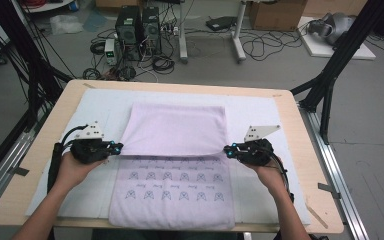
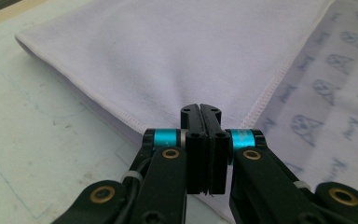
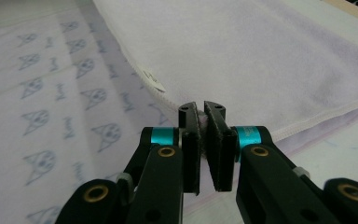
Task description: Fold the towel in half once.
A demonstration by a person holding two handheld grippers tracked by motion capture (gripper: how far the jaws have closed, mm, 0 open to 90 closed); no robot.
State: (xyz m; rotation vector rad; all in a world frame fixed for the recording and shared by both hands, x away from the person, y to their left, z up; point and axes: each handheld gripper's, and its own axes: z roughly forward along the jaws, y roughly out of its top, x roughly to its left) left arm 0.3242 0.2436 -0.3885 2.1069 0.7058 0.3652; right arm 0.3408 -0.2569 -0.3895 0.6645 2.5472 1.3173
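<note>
the desk point(image 1: 300, 165) is a light wooden top carrying a white mat point(image 1: 260, 107) that covers most of its surface. on the mat lies the towel point(image 1: 175, 127), pale lilac, centred on the desk between the two hands. its far part is folded over toward the person, plain side up, and the folded edge ends about midway along the towel. the near part lies flat and shows rows of small printed cat-face motifs point(image 1: 167, 176). the left gripper point(image 1: 116, 147) sits at the left corner of the folded layer; its jaws are closed tight on the towel edge, pad against pad in the left gripper view point(image 2: 200, 109). the right gripper point(image 1: 228, 149) sits at the right corner; its jaws are pinched on the hem with a thin strip of cloth between them point(image 3: 200, 109). a small white label point(image 3: 152, 79) is on the hem just beside the right jaws.
</note>
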